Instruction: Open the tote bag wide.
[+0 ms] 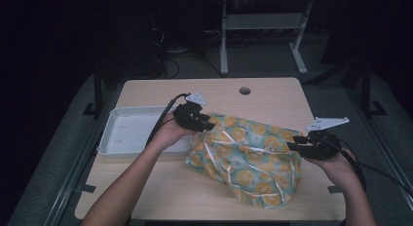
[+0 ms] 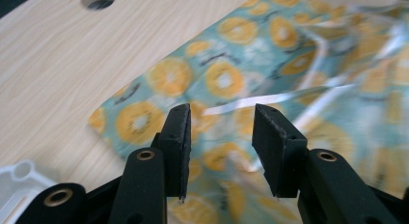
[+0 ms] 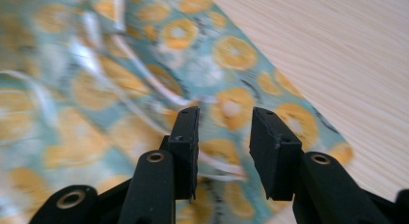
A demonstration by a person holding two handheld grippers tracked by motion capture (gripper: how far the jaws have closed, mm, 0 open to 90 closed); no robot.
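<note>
A crumpled teal cloth printed with orange slices (image 1: 246, 158) lies on the light wooden tabletop (image 1: 272, 97), toward its right front corner. The shallow white plastic tray (image 1: 127, 130) at the left edge looks bare. Left claw (image 1: 207, 124) and right claw (image 1: 291, 146) hover partly open, gripping nothing.

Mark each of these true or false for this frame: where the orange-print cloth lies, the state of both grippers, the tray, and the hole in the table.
1. The orange-print cloth lies crumpled on the wooden table. True.
2. The left gripper is clamped on the cloth. False: its jaws stand apart, gripping nothing.
3. The right gripper is open above the cloth. True.
4. The white tray sits to the right of the cloth. False: it is on the left.
5. The table has a round hole near its far edge. True.
</note>
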